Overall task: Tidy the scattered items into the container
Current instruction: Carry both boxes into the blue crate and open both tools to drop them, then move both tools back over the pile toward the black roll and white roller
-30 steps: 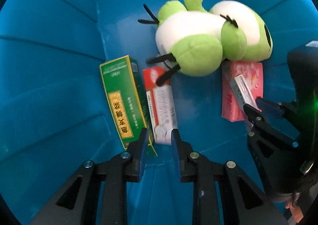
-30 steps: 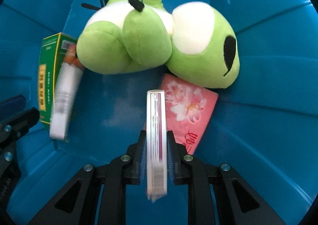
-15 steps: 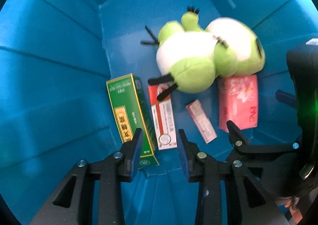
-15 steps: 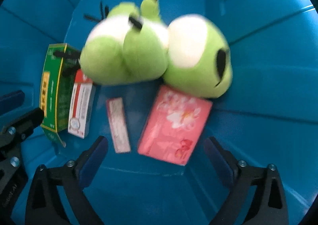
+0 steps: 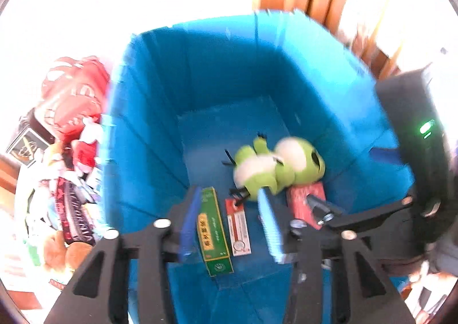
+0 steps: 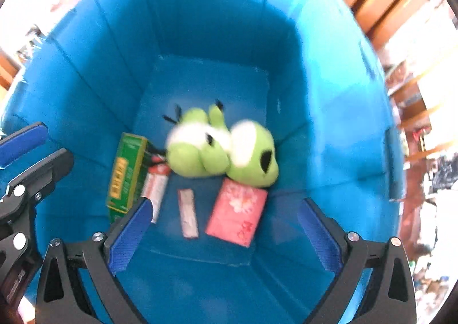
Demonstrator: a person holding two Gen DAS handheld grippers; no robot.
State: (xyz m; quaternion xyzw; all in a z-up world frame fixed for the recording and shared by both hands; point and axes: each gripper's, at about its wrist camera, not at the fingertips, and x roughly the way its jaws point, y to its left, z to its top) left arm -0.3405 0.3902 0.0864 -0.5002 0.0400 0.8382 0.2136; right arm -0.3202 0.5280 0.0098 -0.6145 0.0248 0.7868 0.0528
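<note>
Both grippers are hanging above the blue bin (image 5: 148, 135), jaws spread wide and holding nothing. The remaining clutter, led by a red plush toy (image 5: 73, 94), is lying outside the bin at about nine o'clock from the left gripper (image 5: 230, 219), which is nearer than the right gripper (image 6: 226, 235).
</note>
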